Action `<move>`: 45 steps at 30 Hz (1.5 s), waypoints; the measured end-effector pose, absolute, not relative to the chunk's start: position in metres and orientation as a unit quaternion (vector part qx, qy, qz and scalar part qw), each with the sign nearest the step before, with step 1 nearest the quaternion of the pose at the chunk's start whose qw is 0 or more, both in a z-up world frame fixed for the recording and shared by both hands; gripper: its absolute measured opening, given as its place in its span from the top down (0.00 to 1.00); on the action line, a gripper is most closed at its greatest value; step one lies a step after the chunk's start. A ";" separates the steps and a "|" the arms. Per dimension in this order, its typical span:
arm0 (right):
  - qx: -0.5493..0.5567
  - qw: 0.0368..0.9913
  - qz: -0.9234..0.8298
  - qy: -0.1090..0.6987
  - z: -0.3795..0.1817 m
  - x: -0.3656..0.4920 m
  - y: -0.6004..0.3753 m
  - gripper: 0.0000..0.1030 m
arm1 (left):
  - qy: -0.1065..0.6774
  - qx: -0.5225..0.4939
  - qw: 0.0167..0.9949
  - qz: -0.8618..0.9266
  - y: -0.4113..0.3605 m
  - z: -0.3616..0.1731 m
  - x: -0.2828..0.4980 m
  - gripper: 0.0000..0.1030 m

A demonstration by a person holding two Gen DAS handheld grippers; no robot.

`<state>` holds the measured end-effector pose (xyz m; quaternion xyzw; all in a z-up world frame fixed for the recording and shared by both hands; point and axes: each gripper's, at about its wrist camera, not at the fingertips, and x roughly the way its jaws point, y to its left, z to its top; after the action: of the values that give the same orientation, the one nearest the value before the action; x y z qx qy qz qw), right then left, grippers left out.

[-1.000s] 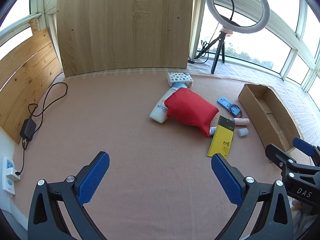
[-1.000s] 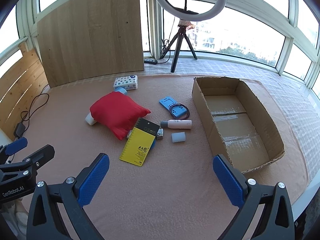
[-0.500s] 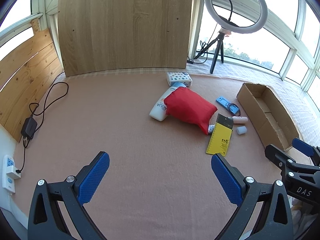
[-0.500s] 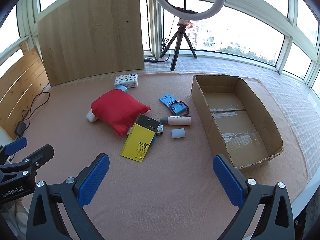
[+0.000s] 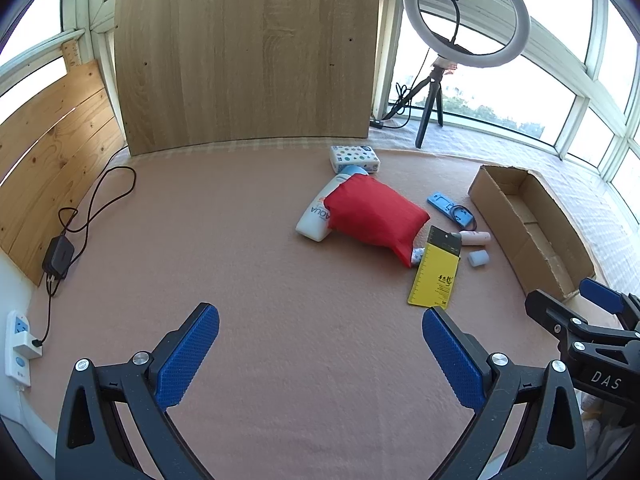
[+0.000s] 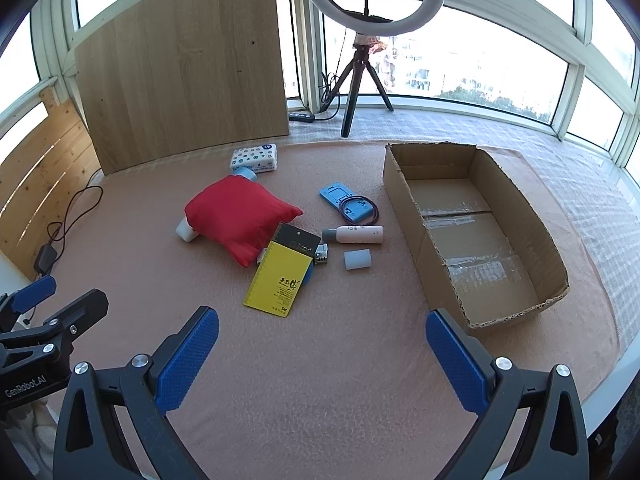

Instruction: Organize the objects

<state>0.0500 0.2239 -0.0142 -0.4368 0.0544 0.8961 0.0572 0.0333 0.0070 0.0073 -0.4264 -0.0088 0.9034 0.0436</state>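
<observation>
A red pouch [image 6: 240, 216] lies mid-table, partly over a white bottle [image 5: 316, 214]. Near it are a yellow packet [image 6: 280, 280], a small white tube [image 6: 354, 235], a white cap [image 6: 357, 259], a blue holder with a cable [image 6: 348, 204] and a tissue pack [image 6: 254, 158]. An open, empty cardboard box [image 6: 472, 224] stands at the right. My left gripper [image 5: 320, 352] and right gripper [image 6: 322, 354] are both open, held near the front edge, well short of the objects and holding nothing.
A wooden board [image 5: 248, 52] leans at the back. A ring light on a tripod [image 6: 360, 60] stands behind the table. A black adapter with its cable [image 5: 60, 256] and a wall socket [image 5: 18, 344] sit at the left. Windows surround the pink-covered table [image 5: 200, 240].
Both grippers have drawn slightly back and up, so the objects look a little farther away. Nothing on the table has moved and both stay open.
</observation>
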 end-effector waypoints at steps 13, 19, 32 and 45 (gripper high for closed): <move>-0.443 0.051 0.893 0.065 -0.017 0.050 0.225 0.01 | -0.005 -0.427 0.050 0.903 0.007 0.009 0.033 0.00; -0.446 0.049 0.891 0.069 -0.019 0.049 0.226 0.01 | -0.004 -0.427 0.052 0.903 0.009 0.009 0.032 0.00; -0.467 0.039 0.878 0.097 -0.035 0.039 0.233 0.01 | -0.003 -0.434 0.064 0.899 0.013 0.000 0.024 0.00; -0.472 0.048 0.874 0.104 -0.039 0.037 0.242 0.01 | 0.000 -0.443 0.078 0.893 0.026 -0.011 0.011 0.00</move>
<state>0.0374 0.2419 -0.0387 -0.4719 0.1038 0.8742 0.0481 0.0109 0.0256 -0.0112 -0.4426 0.0003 0.8933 0.0782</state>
